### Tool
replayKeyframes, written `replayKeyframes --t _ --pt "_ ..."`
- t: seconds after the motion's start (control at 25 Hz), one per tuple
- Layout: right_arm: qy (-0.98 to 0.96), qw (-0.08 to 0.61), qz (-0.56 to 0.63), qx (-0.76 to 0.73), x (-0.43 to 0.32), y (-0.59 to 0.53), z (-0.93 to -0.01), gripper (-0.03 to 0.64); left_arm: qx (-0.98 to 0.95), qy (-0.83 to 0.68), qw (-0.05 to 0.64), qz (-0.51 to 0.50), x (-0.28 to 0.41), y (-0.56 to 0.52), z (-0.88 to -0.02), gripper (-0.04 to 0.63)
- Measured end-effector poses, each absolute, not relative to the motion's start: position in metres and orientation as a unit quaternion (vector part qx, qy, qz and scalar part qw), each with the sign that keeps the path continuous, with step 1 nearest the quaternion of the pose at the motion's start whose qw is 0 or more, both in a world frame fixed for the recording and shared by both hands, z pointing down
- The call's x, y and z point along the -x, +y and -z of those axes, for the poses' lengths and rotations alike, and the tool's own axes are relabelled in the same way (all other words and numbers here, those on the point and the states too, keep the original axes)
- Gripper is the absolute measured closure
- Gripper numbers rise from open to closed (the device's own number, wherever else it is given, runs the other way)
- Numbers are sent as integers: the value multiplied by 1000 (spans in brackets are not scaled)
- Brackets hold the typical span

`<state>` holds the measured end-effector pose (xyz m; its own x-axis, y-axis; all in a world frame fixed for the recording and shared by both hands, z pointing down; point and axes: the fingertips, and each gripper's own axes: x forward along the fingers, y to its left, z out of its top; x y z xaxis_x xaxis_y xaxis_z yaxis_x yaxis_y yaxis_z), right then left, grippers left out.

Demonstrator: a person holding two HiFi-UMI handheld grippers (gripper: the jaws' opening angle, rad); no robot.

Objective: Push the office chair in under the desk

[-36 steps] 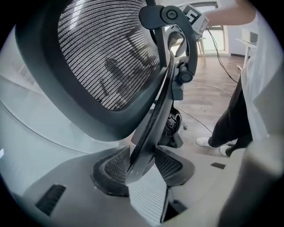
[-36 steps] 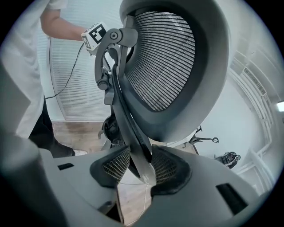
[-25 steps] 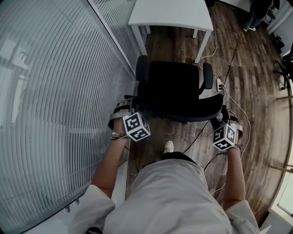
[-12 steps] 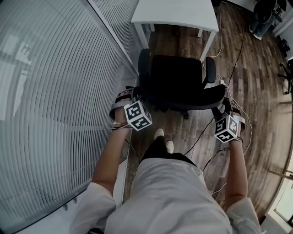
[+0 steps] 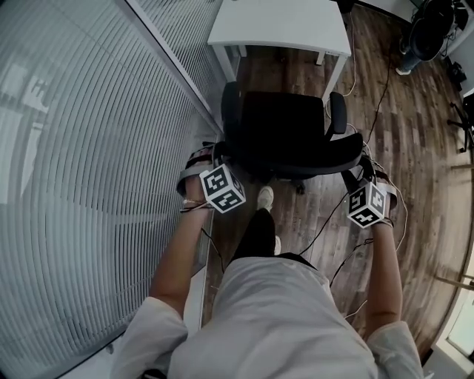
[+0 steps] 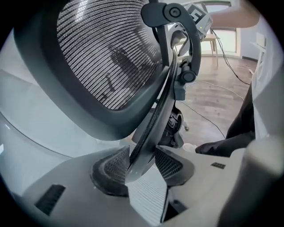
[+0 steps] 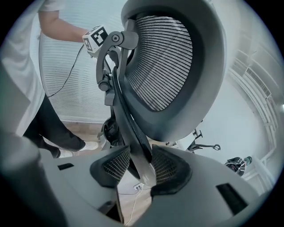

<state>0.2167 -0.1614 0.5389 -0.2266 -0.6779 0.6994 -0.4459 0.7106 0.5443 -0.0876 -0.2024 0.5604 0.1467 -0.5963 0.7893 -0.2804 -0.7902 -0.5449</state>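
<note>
The left gripper (image 6: 141, 162) has its two jaws shut tight on the left edge of the chair's backrest (image 6: 106, 57). The right gripper (image 7: 141, 165) does the same on the right edge, and its jaws stand wide because that edge is thick.

The backrest has a hard rim with thin net inside. I think the rim is the good place to hold, since the net is soft and would give. The office chair (image 5: 289, 133) looks big and a bit heavy. It should roll easily on its wheels, but it could spin or veer if one side gets pushed harder.

The chair stands on the wood floor (image 5: 385, 133), near the floor's left edge by the blinds (image 5: 89, 148). It is just short of the near edge of the white desk (image 5: 281, 22), not under it yet. Its seat points at the desk and its back points at the person. The backrest runs long from side to side, from one gripper to the other.
</note>
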Motion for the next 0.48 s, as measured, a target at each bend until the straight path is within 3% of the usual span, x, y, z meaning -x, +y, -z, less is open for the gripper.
replayKeyframes --t 0.48 --pt "-772 504 111 -370 -224 -211 -540 449 750 293 144 575 80 -251 -562 405"
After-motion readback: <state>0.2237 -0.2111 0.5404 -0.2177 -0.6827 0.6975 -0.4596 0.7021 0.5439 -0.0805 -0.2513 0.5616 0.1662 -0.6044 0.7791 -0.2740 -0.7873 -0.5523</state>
